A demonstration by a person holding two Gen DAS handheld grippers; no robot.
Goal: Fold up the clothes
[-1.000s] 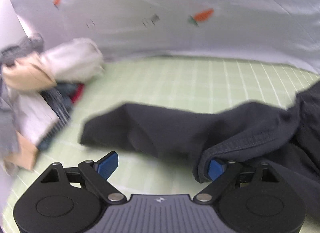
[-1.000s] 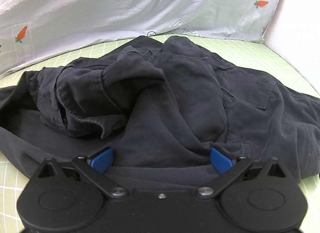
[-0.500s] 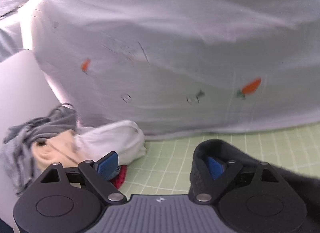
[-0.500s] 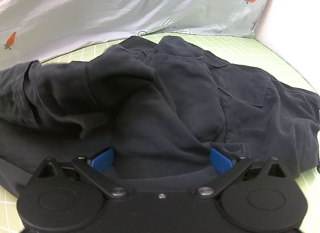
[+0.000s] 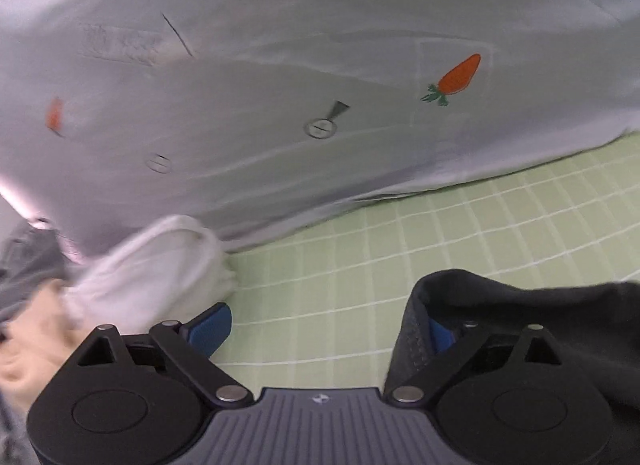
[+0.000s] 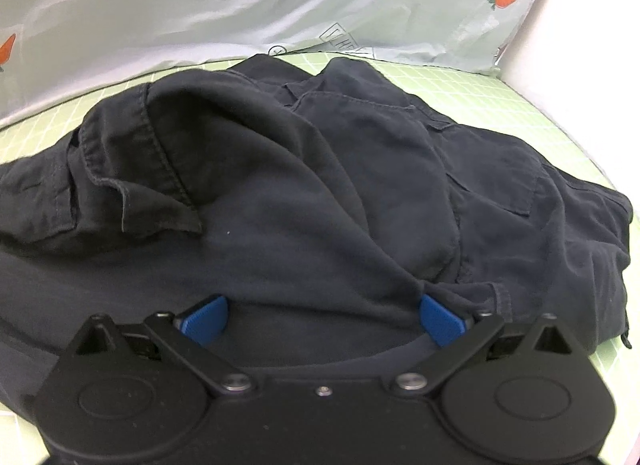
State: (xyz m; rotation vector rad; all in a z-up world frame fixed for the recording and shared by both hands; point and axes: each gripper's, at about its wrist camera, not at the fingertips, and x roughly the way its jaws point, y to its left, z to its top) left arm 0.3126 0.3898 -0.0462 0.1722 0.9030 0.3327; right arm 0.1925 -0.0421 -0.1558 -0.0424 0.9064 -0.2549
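Observation:
A dark navy garment (image 6: pixel 320 193) lies crumpled on the green grid mat (image 6: pixel 480 85), and its pockets and a folded-over hem show in the right wrist view. My right gripper (image 6: pixel 322 321) is open and low against the cloth, which bunches between and in front of its blue pads (image 6: pixel 204 319). In the left wrist view my left gripper (image 5: pixel 326 329) is also open, with its jaws wide apart. An edge of the dark garment (image 5: pixel 520 325) drapes over its right finger and hides most of that pad. The left pad (image 5: pixel 212 325) is bare.
A white sheet printed with carrots (image 5: pixel 320 85) hangs behind the mat (image 5: pixel 400 245). A heap of other clothes, white (image 5: pixel 160 265), beige and grey, sits at the mat's left end. A white wall (image 6: pixel 580 25) borders the right side.
My left gripper lifted and tilted up from the mat toward the sheet, carrying the garment's edge on its right finger. In the right wrist view the garment's left side was pulled out and flattened.

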